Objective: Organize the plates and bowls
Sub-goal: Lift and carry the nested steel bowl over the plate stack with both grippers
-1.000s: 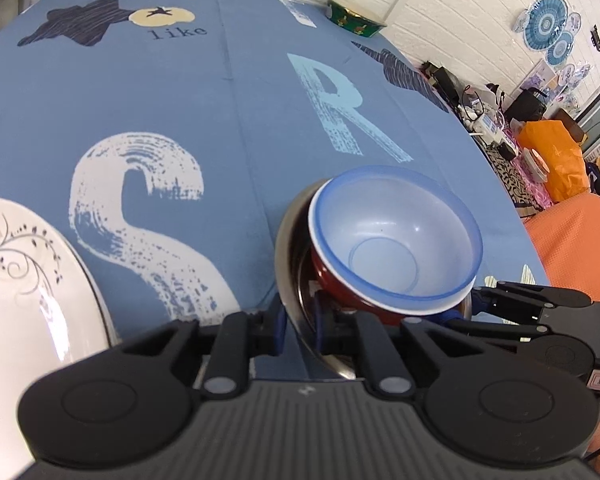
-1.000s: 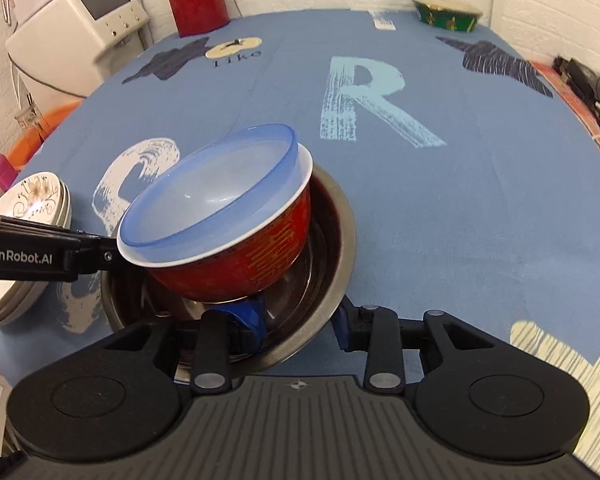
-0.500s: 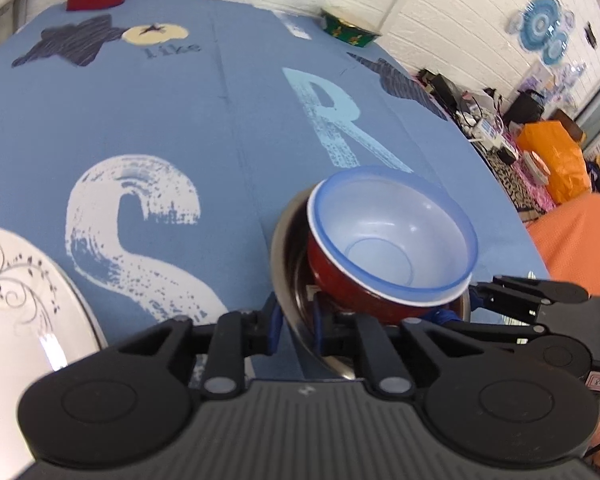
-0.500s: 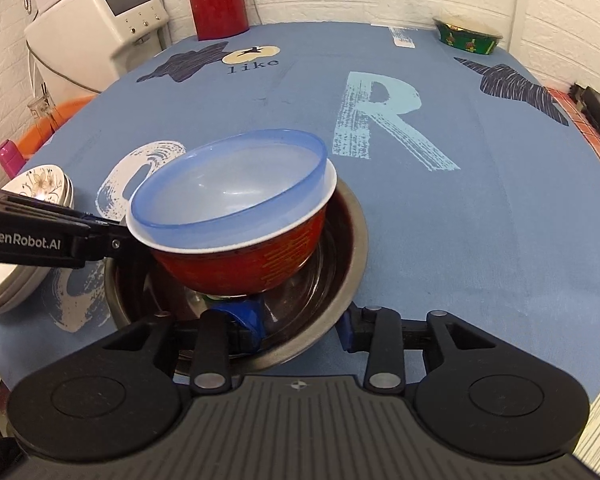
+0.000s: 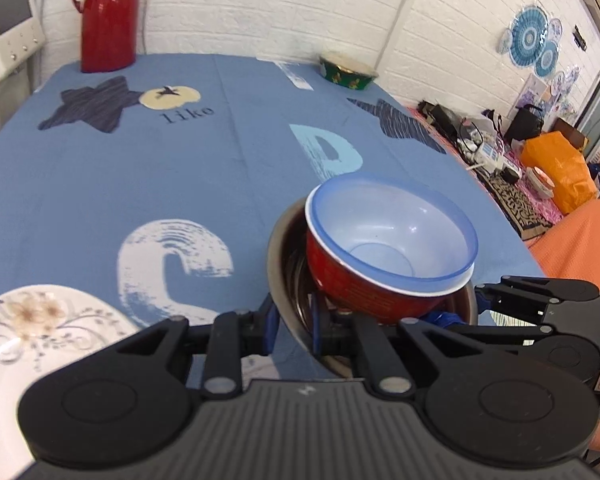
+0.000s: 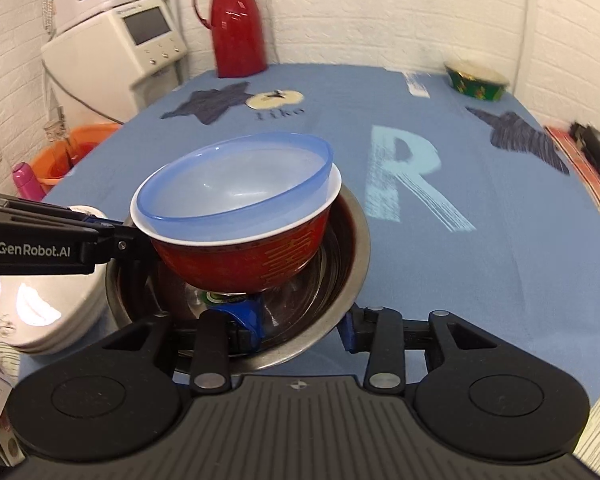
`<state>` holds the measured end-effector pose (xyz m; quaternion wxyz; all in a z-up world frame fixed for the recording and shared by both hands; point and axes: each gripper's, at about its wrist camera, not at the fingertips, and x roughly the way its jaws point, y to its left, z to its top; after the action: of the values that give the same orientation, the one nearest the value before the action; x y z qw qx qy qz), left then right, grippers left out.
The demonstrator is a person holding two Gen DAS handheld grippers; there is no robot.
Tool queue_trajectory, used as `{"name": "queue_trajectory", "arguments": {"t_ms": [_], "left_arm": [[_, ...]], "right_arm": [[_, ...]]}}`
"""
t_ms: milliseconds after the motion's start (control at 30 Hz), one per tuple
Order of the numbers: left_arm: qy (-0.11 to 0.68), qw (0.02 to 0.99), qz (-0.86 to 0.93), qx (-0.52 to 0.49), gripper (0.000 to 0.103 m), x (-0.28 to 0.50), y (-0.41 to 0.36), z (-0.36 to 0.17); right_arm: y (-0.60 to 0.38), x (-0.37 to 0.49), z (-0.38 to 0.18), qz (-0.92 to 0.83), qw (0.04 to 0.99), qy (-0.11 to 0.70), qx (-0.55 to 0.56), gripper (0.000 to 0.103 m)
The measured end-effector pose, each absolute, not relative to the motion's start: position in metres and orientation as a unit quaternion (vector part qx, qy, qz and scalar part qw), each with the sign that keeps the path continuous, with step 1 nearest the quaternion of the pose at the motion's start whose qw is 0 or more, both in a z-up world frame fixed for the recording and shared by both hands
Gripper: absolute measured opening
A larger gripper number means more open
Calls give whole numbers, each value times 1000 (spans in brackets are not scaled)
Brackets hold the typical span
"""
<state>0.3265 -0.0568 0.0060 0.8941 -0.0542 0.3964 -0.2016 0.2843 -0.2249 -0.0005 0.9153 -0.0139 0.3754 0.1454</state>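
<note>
The left gripper [image 5: 294, 330] is held low at the near-left rim of a round stainless-steel bowl [image 5: 281, 240], its blue-padded fingers [image 5: 269, 326] set one outside and one inside the wall, clamped on that rim. The right gripper [image 6: 302, 326] is held at the near-right rim of the same steel bowl [image 6: 358, 240], likewise clamped, one finger [image 6: 250, 320] inside and the other outside. Inside the steel bowl a red ceramic bowl with gold markings and a white lining [image 6: 252, 256] is seated, tilted, and a translucent blue plastic bowl [image 6: 236, 184] is nested in it; nothing is seen in the plastic bowl [image 5: 392, 228]. The red bowl [image 5: 352, 280] leans toward the right in the left wrist view. The stack is seen over the near part of a blue printed tablecloth [image 5: 228, 152]. A stack of white floral plates [image 5: 32, 320] lies near, to the left. A red thermos jug [image 6: 236, 24] and a green patterned bowl [image 6: 478, 80] stand at the far edge.
</note>
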Motion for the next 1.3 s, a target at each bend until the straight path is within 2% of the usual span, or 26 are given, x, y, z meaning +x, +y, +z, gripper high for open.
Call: {"name": "queue_trajectory", "arguments": {"t_ms": [267,467,700,900,967,1067,1300], "left_arm": [[372,918,-124,-54,5,277,35,39],[387,917,-58,-72,6,251,100,22],[408,908,-52,-81,6,249,119,-12],[394,914,-56,-73,8,251,119,-14],[392,916,-50,-72,16,250,120,-14],[388,918,-51,-68,22,249,120,-13],[378,922,-63,-62,49,245,118,-9]], "right_arm": [[-136,273,24,249,905,342,-41,24],[-80,270,8,298,882,359,-58,25],[-65,270,-18,287,869,400,-47,26],[-61,271,-18,285,867,406,-49,27],[-60,273,-17,283,864,413,-48,27],[-59,274,-15,272,863,422,-49,26],[-64,273,-9,254,863,436,-37,30]]}}
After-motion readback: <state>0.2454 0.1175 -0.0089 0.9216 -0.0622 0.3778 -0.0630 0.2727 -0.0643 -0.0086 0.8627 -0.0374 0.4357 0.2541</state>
